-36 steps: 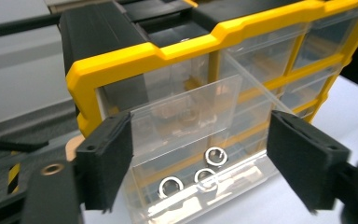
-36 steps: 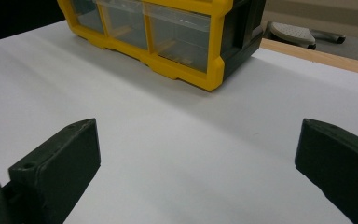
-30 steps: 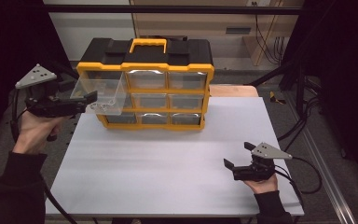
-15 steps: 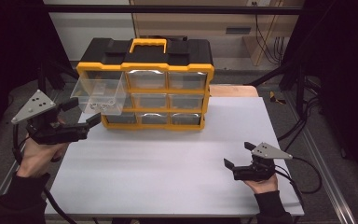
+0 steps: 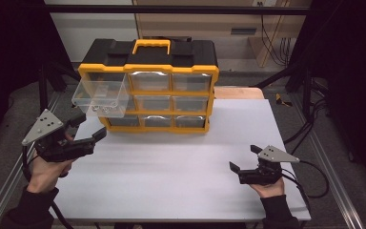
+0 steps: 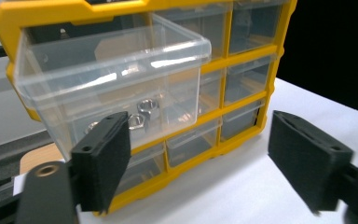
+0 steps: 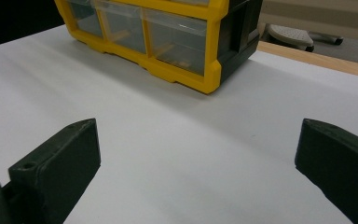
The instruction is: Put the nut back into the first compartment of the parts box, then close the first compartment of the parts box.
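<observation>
Two grippers, left (image 5: 91, 128) and right (image 5: 244, 157), stand released and empty; the clear drawer (image 5: 100, 98) holding metal nuts (image 6: 142, 112) projects from the organizer (image 5: 171, 62).

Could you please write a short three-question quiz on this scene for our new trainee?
1. True or false: the left tongs grip the pulled-out drawer.
2. What lies in that drawer? A) hex nuts B) pencils C) coins
3. Fill in: the right tongs hover over the white ____.

Key
1. False: they are open and clear of it.
2. A, as the left gripper view shows nuts.
3. table, well away from the organizer.
</observation>
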Tool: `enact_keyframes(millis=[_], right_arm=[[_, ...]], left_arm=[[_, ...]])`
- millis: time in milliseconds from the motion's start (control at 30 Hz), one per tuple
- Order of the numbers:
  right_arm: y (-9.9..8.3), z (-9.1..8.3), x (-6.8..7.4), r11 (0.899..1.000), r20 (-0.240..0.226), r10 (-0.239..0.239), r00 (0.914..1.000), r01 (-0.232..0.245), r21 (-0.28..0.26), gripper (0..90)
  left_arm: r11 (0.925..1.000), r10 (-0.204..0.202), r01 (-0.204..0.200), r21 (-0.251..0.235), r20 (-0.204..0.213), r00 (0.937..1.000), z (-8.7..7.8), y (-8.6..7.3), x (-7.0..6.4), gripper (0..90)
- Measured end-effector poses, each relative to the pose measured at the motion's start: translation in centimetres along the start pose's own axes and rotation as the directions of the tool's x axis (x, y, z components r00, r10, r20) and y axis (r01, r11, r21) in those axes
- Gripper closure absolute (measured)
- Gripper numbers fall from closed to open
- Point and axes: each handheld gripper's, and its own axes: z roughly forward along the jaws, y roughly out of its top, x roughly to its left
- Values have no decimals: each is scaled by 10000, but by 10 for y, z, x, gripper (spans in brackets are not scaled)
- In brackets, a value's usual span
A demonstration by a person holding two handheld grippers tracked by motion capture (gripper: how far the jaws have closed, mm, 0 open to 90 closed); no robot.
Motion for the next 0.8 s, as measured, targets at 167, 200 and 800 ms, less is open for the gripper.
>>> enact_keyframes(millis=[167, 200, 800], right_arm=[[0, 0, 1, 10000, 2, 18, 10000, -18, 38, 5], [0, 0, 0, 10000, -45, -22, 10000, 22, -2, 5], [0, 0, 0, 10000, 0, 62, 10000, -62, 0, 5]], left_arm=[[9999, -46, 46, 117, -8, 10000, 8, -10, -2, 332], [9999, -56, 57, 142, -67, 10000, 10, -11, -4, 369], [9987, 49, -39, 515, -205, 9998, 31, -11, -10, 890]])
